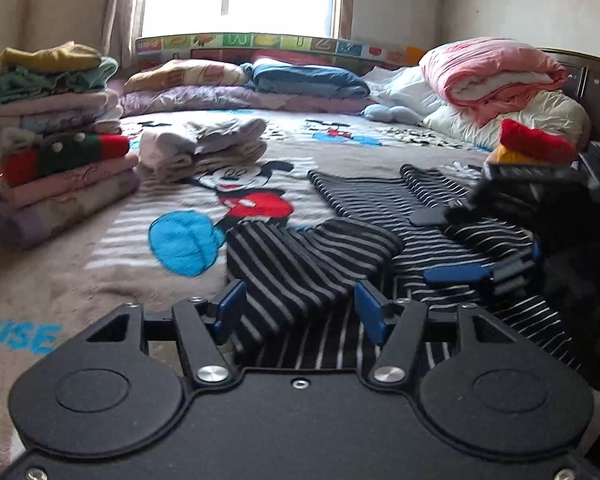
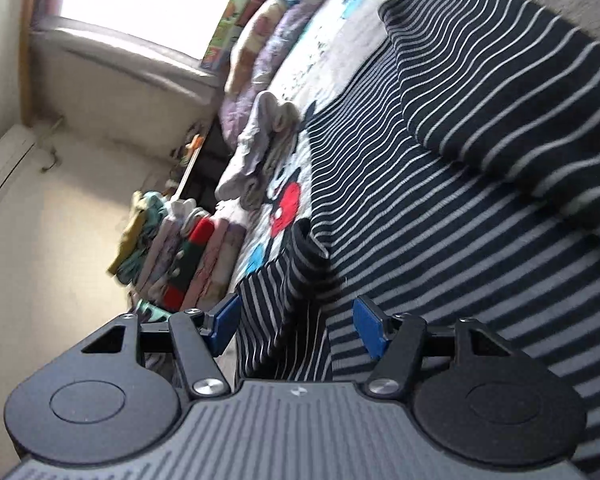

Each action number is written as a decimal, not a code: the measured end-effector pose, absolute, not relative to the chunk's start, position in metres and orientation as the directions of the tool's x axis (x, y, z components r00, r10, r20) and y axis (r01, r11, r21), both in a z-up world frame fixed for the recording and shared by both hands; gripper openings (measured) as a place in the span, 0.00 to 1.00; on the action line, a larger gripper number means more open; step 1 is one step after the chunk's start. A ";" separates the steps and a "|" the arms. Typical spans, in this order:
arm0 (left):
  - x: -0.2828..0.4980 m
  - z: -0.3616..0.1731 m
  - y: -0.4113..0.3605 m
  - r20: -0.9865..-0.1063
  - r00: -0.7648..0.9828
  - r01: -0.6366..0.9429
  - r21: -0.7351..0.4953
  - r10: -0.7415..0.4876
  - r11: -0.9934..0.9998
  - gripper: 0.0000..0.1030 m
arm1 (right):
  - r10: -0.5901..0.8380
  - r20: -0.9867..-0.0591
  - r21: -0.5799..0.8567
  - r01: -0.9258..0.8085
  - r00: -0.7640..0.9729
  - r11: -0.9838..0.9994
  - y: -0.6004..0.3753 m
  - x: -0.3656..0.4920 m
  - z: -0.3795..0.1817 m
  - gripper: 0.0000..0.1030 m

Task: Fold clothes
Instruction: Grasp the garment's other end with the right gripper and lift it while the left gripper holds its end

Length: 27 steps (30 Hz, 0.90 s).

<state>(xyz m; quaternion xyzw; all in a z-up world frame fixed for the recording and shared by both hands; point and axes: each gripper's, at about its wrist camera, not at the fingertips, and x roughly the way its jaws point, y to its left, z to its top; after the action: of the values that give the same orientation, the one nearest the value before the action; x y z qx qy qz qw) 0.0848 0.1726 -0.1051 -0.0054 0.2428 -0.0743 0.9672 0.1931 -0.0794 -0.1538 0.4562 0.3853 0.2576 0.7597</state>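
Striped top (image 1: 380,216): dark with thin pale stripes, spread flat on the bed (image 1: 100,280), right of the mouse print and straight ahead of you.
Sleeve (image 1: 300,256): its left sleeve is folded in across the body and lies between the blue pads of your left hand-held gripper (image 1: 296,306).
Stack (image 1: 60,140): far left on the bed, a tall pile of folded clothes, yellow and green on top, a red and green piece in the middle, pinks and lilac below.
Small pile (image 1: 204,148): just right of the stack, pale grey and white folded pieces, well apart from the striped top.
Mouse print (image 1: 244,188): on the bed cover, between the small pile and the striped top; the sleeve covers its lower edge.
Left hand-held gripper: released; your pads stand apart on either side of the sleeve and neither presses on it.
Right hand-held gripper (image 1: 444,244): released too; in the left view it is over the right half of the top, rolled on its side, blurred. In its own view (image 2: 296,322) striped cloth lies between the pads, not pinched.
Bedding (image 1: 500,80): far right at the head of the bed, a pink quilt on white pillows, with a red and yellow soft thing (image 1: 532,144) in front.
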 end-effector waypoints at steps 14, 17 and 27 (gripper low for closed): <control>0.089 -0.114 0.206 -0.489 0.858 0.095 -0.147 -0.156 0.985 0.64 | 0.649 -0.471 0.798 -0.025 0.597 0.602 -0.037 0.221 -0.149 0.25; 0.090 -0.114 0.206 -0.494 0.854 0.100 -0.152 -0.163 0.983 0.64 | 0.630 -0.468 0.778 -0.050 0.619 0.627 -0.037 0.220 -0.141 0.12; 0.089 -0.118 0.186 -0.528 0.809 0.191 -0.180 -0.259 0.965 0.67 | 0.637 -0.365 0.721 -0.226 0.679 0.655 -0.049 0.221 -0.075 0.09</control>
<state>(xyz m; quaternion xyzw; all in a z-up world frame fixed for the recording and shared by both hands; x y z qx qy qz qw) 0.0890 0.1864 -0.1179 -0.0591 0.2856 -0.1184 0.9491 0.2212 -0.0488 -0.0746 0.3302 0.3110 0.2524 0.8547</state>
